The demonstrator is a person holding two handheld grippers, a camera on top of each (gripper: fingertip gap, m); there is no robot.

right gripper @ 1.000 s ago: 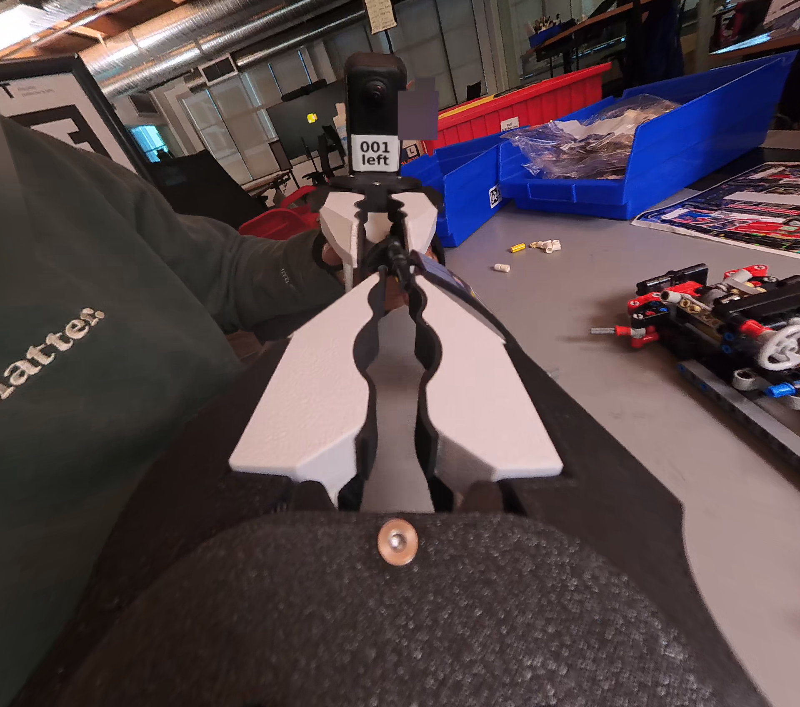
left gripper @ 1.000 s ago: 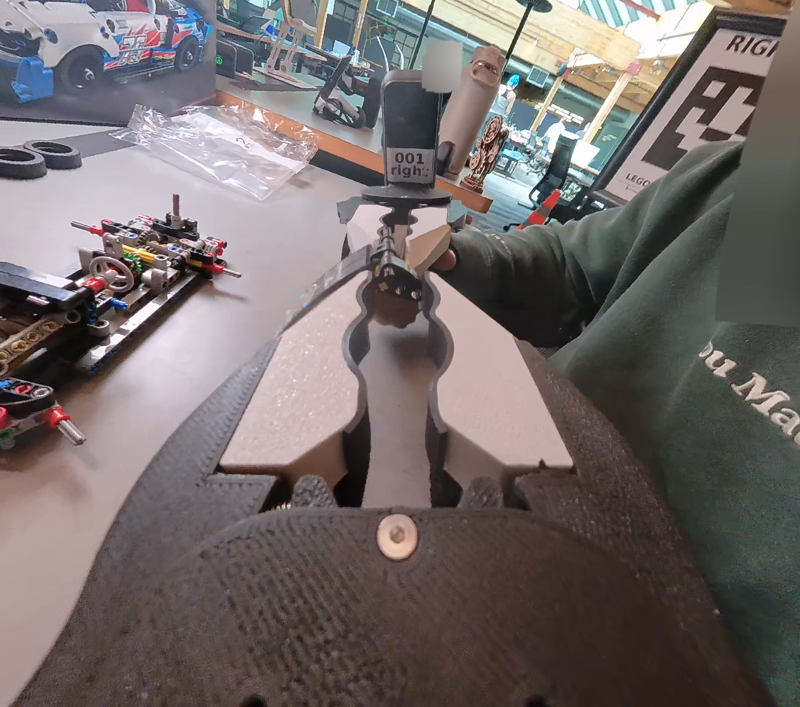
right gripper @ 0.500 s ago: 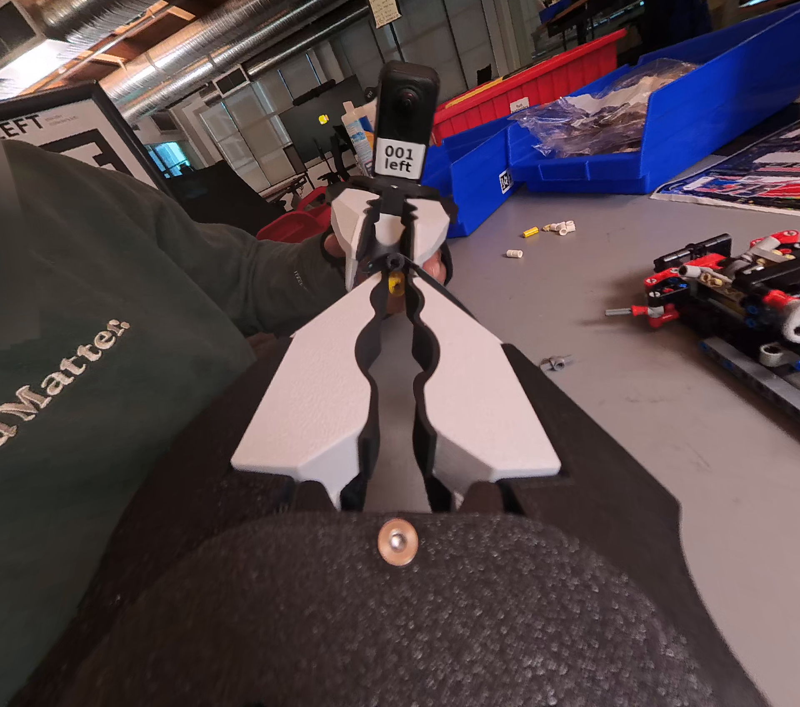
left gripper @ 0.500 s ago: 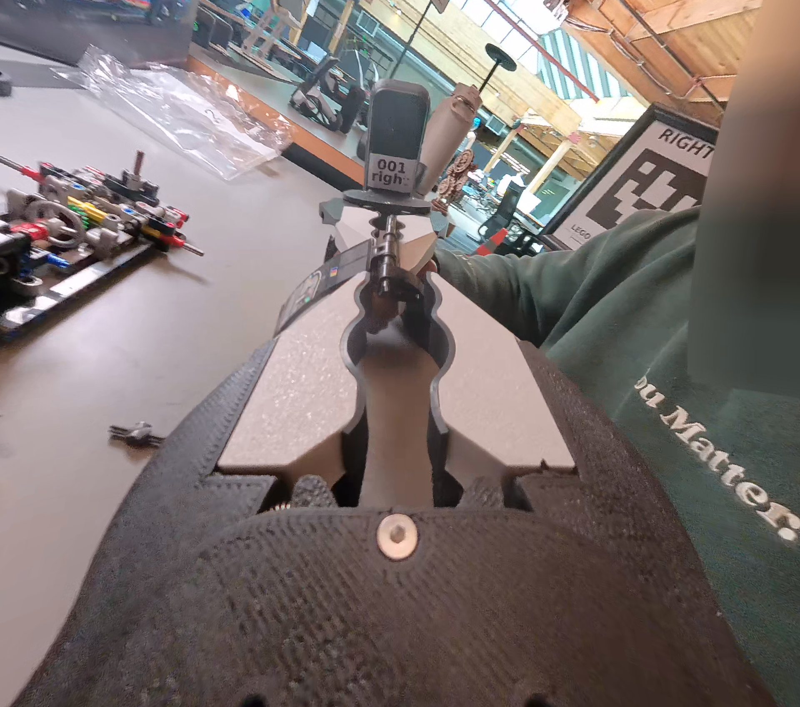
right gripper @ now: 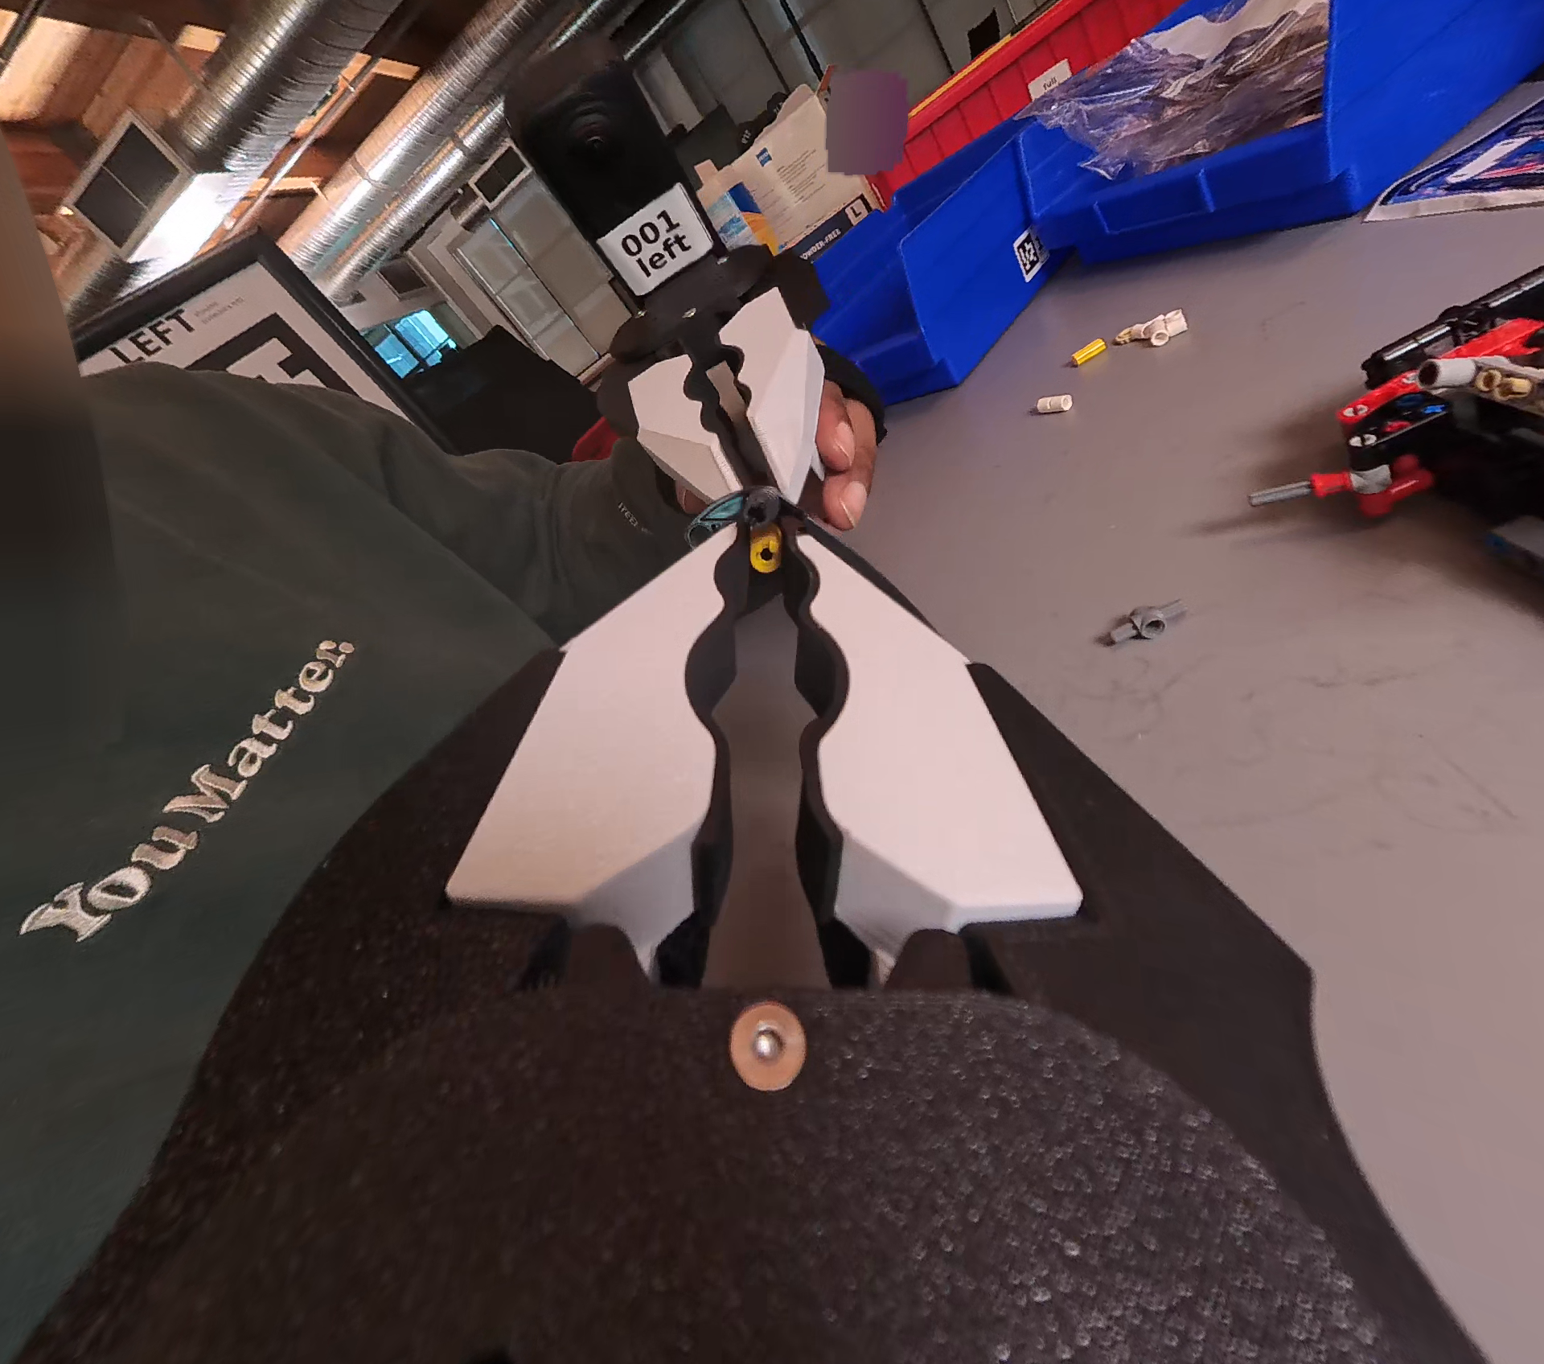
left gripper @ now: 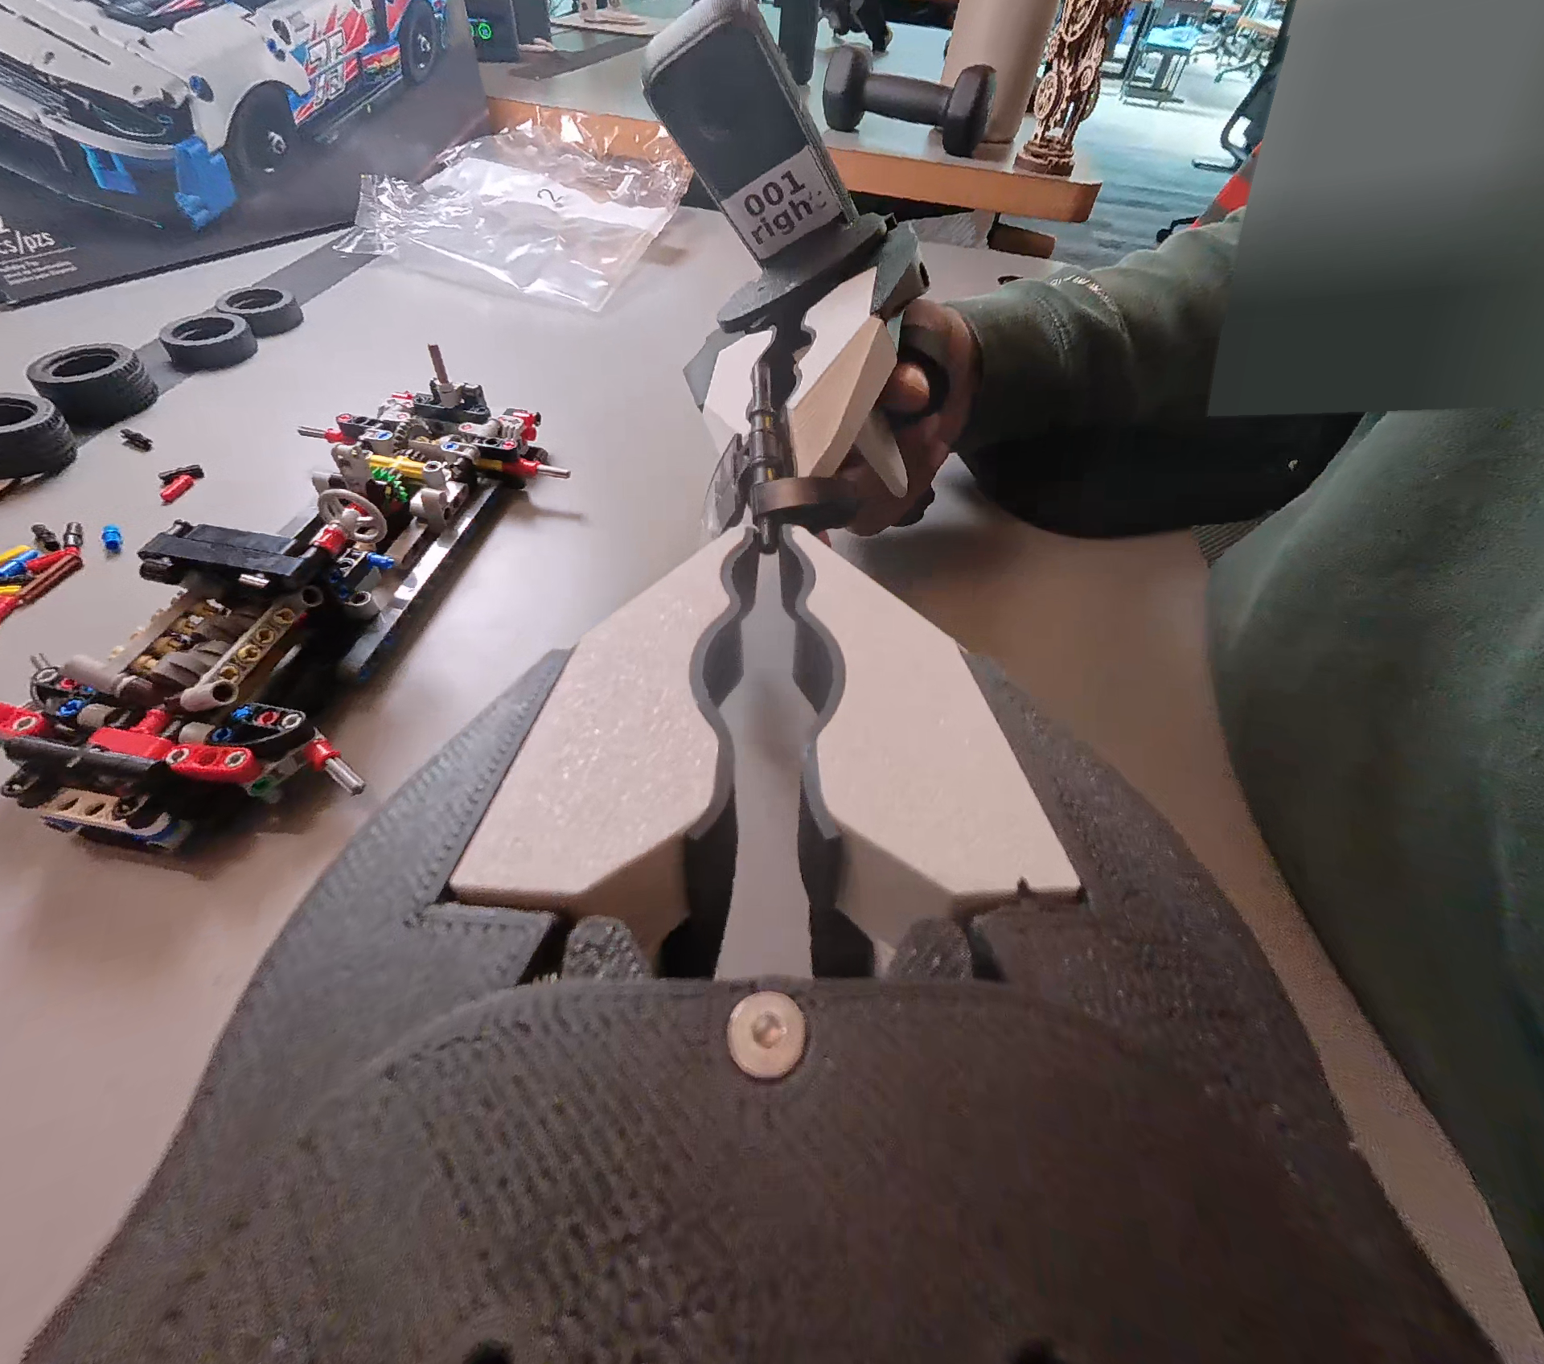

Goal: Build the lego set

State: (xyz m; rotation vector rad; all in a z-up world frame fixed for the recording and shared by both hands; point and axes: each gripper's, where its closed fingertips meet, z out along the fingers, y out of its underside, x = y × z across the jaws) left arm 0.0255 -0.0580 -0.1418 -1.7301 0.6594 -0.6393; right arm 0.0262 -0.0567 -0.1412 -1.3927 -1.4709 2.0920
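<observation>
My left gripper [left gripper: 764, 543] and right gripper [right gripper: 764, 548] meet tip to tip above the grey table [left gripper: 585, 355]. The left gripper is shut on a small dark lego part [right gripper: 756, 507] with a teal curved piece beside it. The right gripper is shut on a black axle-like part [left gripper: 764, 442] with a yellow end [right gripper: 764, 555]. The two parts touch at the tips. The half-built lego car chassis [left gripper: 276, 614] lies on the table to the left, and its end also shows in the right wrist view [right gripper: 1462, 405].
Several black tyres [left gripper: 92, 380], loose pins [left gripper: 42, 563], a clear plastic bag [left gripper: 526, 212] and the set's box [left gripper: 209, 12] lie at the left. A grey connector [right gripper: 1149, 624], small pale pieces [right gripper: 1153, 329] and blue bins [right gripper: 1253, 154] show in the right wrist view. A person's green sleeve [left gripper: 1128, 405] is close. The grippers are tip to tip, or close to it. The grey connector [right gripper: 1149, 624] is about equally far from each gripper, around 12 centimeters.
Both grippers have stayed shut and tip to tip while tilting down toward the table. A grey connector that was not on the table a second ago now lies there.
</observation>
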